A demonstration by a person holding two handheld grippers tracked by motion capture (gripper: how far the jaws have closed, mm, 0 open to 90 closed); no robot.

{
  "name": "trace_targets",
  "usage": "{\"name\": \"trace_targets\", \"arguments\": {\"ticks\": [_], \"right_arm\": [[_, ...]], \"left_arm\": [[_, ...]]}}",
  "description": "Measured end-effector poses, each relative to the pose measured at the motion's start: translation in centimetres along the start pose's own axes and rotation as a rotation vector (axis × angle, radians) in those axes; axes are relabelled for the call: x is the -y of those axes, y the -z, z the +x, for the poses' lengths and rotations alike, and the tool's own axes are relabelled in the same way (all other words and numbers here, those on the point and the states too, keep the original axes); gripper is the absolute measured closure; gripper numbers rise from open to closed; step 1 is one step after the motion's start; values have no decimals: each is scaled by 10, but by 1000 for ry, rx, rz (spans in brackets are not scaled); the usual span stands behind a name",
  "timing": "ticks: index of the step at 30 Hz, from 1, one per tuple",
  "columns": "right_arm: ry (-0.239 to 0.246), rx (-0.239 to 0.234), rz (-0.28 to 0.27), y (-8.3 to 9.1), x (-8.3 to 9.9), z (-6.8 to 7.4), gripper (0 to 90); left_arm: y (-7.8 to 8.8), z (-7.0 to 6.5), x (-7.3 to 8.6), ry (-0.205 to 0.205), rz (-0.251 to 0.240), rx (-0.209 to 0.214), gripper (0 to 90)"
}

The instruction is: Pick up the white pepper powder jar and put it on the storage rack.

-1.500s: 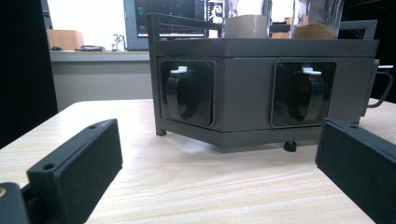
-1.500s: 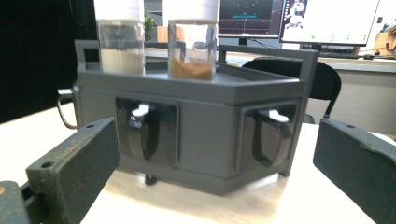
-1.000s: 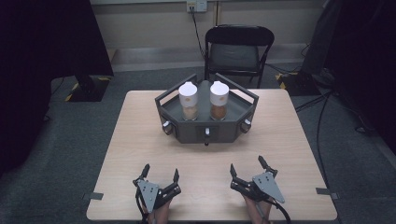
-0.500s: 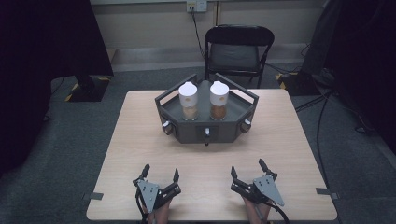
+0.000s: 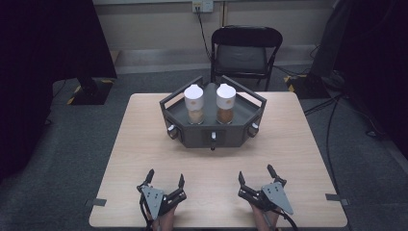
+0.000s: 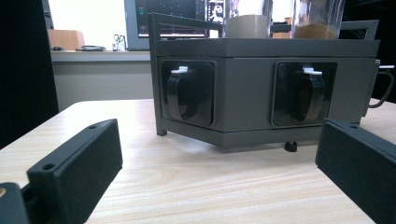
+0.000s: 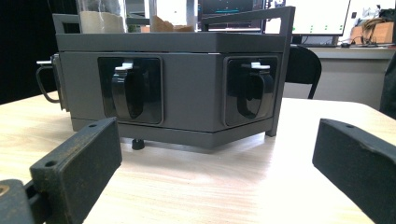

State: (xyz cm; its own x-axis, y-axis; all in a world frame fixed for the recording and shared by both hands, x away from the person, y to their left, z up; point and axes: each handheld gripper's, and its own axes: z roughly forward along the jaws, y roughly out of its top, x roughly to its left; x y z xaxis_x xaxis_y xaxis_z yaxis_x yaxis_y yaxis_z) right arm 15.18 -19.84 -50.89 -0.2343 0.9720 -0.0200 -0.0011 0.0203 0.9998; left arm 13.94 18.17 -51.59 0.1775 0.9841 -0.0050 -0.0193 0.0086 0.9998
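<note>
Two white-capped jars in angular grey tray

Light wooden table set on grey carpet; black folding chair placed beyond its far edge, wall socket mounted on the pale wall behind

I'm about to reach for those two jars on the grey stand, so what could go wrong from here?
1. The two jars, left jar and right jar, are tall and stand close together; gripping one could knock the other over.
2. The grey stand has raised rails; open jaws coming in low could catch them.
3. Both the left gripper and the right gripper are at the near edge, so it is a long reach.
</note>
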Motion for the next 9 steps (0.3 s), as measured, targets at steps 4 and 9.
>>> {"name": "trace_targets", "arguments": {"ticks": [4,9], "right_arm": [[-10,-4,0,0,0,-2,0],[-10,-3,-2,0,0,-1,0]], "left_arm": [[0,0,0,0,0,1,0],[0,0,0,0,1,2,0]]}}
